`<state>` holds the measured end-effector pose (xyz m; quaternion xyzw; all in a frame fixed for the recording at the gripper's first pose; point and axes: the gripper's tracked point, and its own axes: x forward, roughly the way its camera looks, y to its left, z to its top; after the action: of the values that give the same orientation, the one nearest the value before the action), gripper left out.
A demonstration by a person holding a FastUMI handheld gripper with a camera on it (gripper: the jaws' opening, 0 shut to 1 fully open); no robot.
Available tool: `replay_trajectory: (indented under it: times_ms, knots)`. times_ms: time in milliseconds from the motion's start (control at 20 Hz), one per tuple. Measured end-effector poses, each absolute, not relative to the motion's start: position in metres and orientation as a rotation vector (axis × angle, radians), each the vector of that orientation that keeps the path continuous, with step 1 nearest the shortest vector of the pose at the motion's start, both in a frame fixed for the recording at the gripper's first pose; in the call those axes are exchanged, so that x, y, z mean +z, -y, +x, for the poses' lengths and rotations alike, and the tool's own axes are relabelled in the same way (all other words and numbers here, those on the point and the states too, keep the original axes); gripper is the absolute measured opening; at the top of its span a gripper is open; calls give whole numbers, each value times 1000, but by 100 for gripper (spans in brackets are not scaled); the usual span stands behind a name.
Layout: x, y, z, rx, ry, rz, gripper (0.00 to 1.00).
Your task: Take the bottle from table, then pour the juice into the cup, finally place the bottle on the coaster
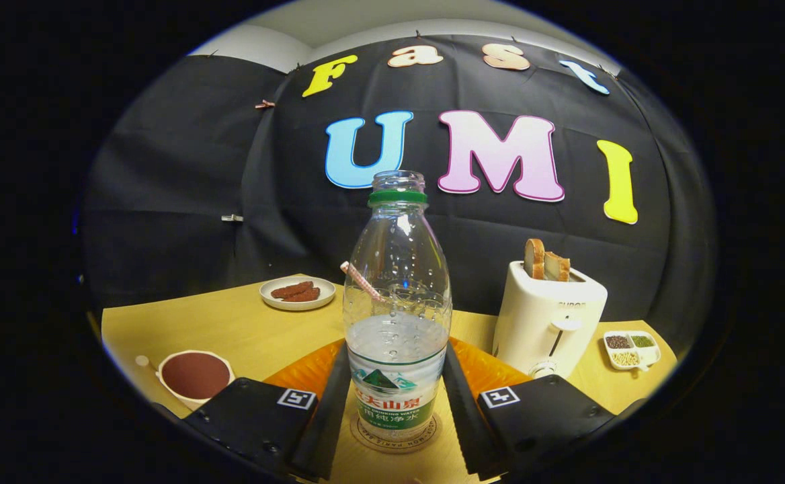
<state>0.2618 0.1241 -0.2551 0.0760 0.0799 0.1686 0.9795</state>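
Bottle [396,316], uncapped and upright with clear liquid filling its lower part, stands on a round printed coaster [395,437] between the two fingers [328,403] of the gripper [396,410], which flank its labelled base closely on either side; whether the pads press the plastic or merely brush it cannot be told. Placement on the coaster looks like the step in hand, the last of the task. Next comes spreading the fingers and backing straight away without tipping the bottle. An orange mat [493,370] lies behind it on the wooden table [244,329]. A cup [197,376] of dark liquid sits beyond the left finger, a white toaster [548,316] with bread beyond the right.
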Motion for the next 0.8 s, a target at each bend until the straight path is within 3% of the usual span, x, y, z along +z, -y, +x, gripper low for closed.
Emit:
replay_trajectory:
  times_ms: [800]
  knots:
    - [-278, -117, 273, 331, -186, 176, 76]
